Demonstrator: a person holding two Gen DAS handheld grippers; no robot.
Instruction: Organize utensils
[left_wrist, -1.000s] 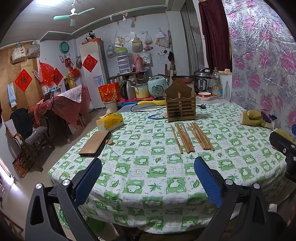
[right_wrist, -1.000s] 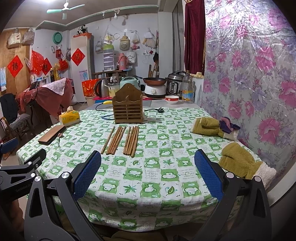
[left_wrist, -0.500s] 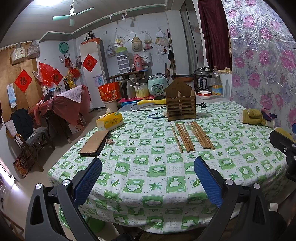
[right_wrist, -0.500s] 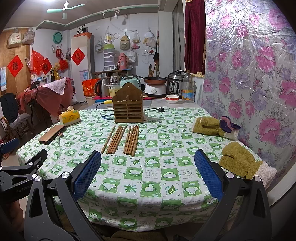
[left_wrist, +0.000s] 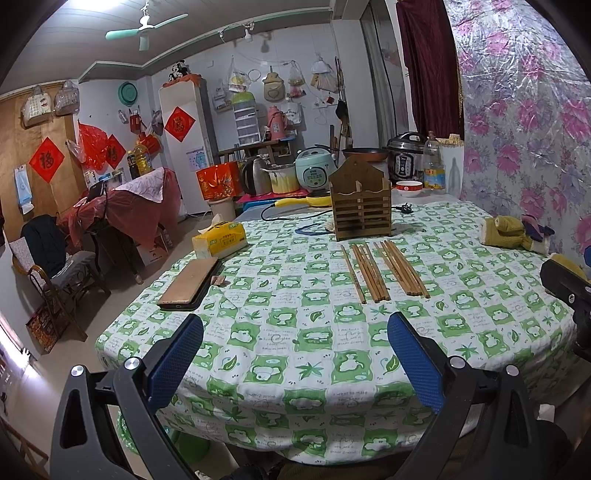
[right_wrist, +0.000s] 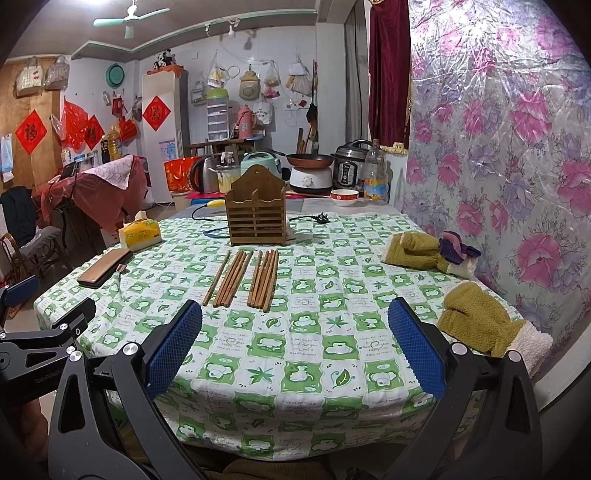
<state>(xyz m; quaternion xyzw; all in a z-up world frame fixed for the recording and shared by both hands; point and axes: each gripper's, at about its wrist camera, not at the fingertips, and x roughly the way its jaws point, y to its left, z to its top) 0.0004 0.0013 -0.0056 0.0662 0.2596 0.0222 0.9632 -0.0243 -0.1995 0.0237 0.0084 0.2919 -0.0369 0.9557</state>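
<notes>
- Chopsticks (right_wrist: 242, 277) lie in two loose bundles on a table covered with a green-and-white patterned cloth (right_wrist: 314, 347), beyond both grippers and touched by neither.
- Left gripper (left_wrist: 295, 363) hovers at the near edge of the table, its blue-padded fingers (left_wrist: 175, 356) spread wide apart and holding nothing.
- Right gripper (right_wrist: 294, 349) hangs over the same near edge, jaws likewise wide open and empty; the dark body of the left gripper shows at the lower left of its view.
- Brown wooden sticks, long and slim, run roughly parallel from near to far; in the left wrist view (left_wrist: 384, 271) one stick lies slightly apart on the left side of the left bundle.
- Just past the far ends of the chopsticks stands a slatted wooden holder (right_wrist: 256, 212) with a peaked back, upright; whether anything is inside cannot be told.
- Left of the chopsticks lie a dark flat case (right_wrist: 105, 267) and, farther back, a yellow tissue pack (right_wrist: 140, 233).
- On the right side of the table rest two olive-green mittens (right_wrist: 476, 319), well apart from the chopsticks.
- Beyond the table stand rice cookers (right_wrist: 349, 166), a frying pan (right_wrist: 309, 159) and a red-and-white bowl (right_wrist: 344, 196).
</notes>
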